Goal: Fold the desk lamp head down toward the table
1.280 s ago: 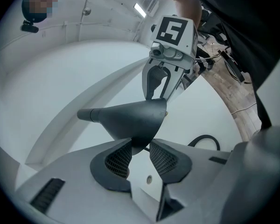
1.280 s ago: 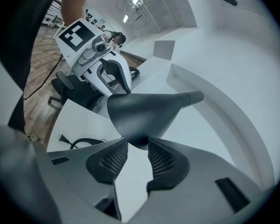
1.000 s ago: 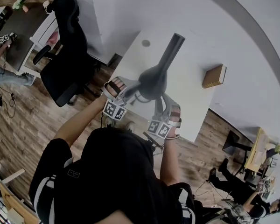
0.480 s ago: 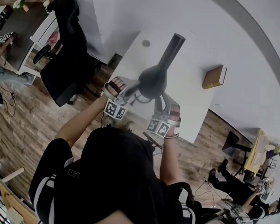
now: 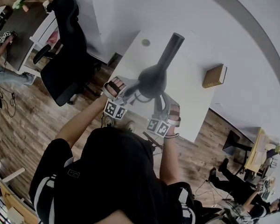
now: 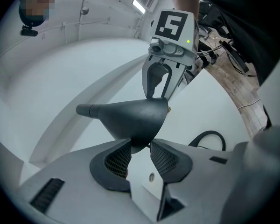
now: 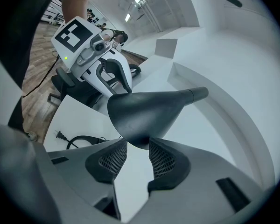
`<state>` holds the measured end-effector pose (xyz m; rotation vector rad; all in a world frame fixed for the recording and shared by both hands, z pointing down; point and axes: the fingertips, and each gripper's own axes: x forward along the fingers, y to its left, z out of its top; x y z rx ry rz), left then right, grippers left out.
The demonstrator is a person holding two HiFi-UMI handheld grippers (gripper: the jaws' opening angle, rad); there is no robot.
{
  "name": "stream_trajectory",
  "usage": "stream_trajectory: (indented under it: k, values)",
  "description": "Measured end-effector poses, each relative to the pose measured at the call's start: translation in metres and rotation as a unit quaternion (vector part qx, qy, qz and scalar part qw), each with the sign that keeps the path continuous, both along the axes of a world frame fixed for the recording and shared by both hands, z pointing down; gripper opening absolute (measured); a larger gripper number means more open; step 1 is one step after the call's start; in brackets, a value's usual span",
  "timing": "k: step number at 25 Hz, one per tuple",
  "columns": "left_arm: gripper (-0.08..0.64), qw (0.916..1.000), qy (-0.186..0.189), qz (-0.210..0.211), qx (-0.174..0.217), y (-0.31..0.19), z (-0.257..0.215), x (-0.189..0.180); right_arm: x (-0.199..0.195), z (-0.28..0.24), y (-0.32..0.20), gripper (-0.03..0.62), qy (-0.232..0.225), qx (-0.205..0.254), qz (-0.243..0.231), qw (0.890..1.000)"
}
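Lamp head (image 5: 154, 80): black cone, raised over the table's (image 5: 189, 108) near half, narrow neck pointing toward the far edge.
Left gripper (image 5: 136, 87): I see its pads clamped on the cone's wide rim from the left.
Right gripper (image 5: 160, 98): pads pinched on the same rim, opposite side.
Gripper views only: each shows the other gripper across the cone; a black power cord (image 7: 79, 139) lies by the table's near-left corner.
Head view only: a brown book (image 5: 214, 76) at the right edge, well apart.
Room: white table against white walls; wood floor (image 5: 18, 129); black office chair (image 5: 67, 55) off the left edge.
Open room: bare tabletop between cone and book.
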<state>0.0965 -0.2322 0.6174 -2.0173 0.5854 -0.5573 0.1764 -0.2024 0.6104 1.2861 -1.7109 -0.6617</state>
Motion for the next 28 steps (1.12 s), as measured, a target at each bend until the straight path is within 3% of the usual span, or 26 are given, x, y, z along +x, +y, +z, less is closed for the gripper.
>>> stream_trajectory:
  k: [13,19,22,26,28]
  values:
    - [0.149,0.9994,0.014,0.001,-0.033,0.015,-0.007,-0.023,-0.004,-0.004,0.017,0.156,-0.012,-0.013,0.007,1.000]
    - [0.141,0.9921,0.079,-0.040,-0.089,0.022,-0.021,-0.056,-0.006,-0.023,0.034,0.156,-0.107,-0.019,0.036,0.993]
    - [0.127,0.9805,0.135,-0.053,-0.133,0.022,-0.041,-0.065,-0.006,-0.041,0.037,0.147,-0.176,-0.017,0.054,0.983]
    - [0.112,0.9471,0.222,-0.050,-0.226,0.020,-0.077,-0.070,-0.007,-0.075,0.033,0.123,-0.295,-0.002,0.075,0.952]
    - [0.103,0.9322,0.255,-0.043,-0.253,0.018,-0.098,-0.070,-0.005,-0.091,0.032,0.115,-0.350,0.000,0.087,0.933]
